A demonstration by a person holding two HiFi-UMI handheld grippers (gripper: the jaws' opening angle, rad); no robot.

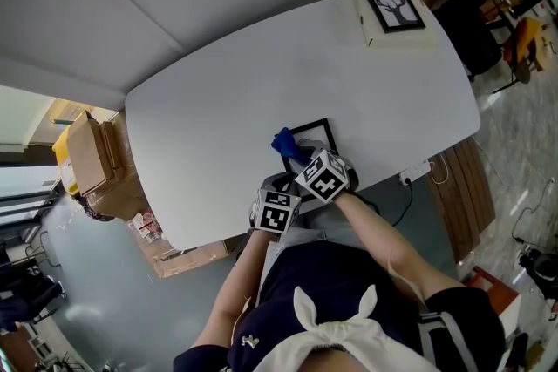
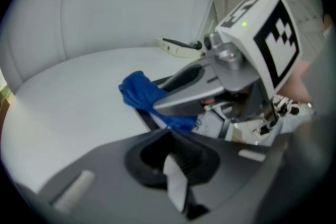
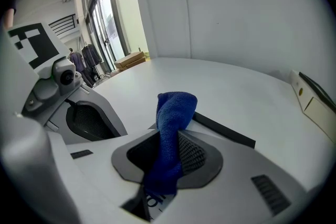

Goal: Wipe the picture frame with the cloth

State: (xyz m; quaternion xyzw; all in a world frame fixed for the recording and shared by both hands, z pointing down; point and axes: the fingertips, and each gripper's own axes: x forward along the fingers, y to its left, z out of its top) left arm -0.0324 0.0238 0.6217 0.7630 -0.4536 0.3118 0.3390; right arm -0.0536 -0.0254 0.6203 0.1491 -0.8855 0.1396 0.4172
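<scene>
A black picture frame [image 1: 318, 139] lies flat on the white table [image 1: 218, 100], close to its near edge. My right gripper [image 1: 302, 158] is shut on a blue cloth [image 1: 286, 142], which hangs bunched between its jaws [image 3: 176, 113] over the frame's left side. The frame's black edge [image 3: 226, 131] shows just beyond the cloth. My left gripper [image 1: 282, 187] sits at the frame's near left corner, jaws closed on a thin white strip [image 2: 176, 181] that looks like the frame's edge. In the left gripper view the cloth [image 2: 139, 91] rests on the frame [image 2: 149, 118] under the right gripper's fingers [image 2: 184, 89].
A white box bearing a deer-antler picture [image 1: 391, 6] stands at the table's far right. Cardboard boxes [image 1: 87, 157] are stacked on the floor to the left. A power strip with a cable [image 1: 417, 174] hangs at the near right edge.
</scene>
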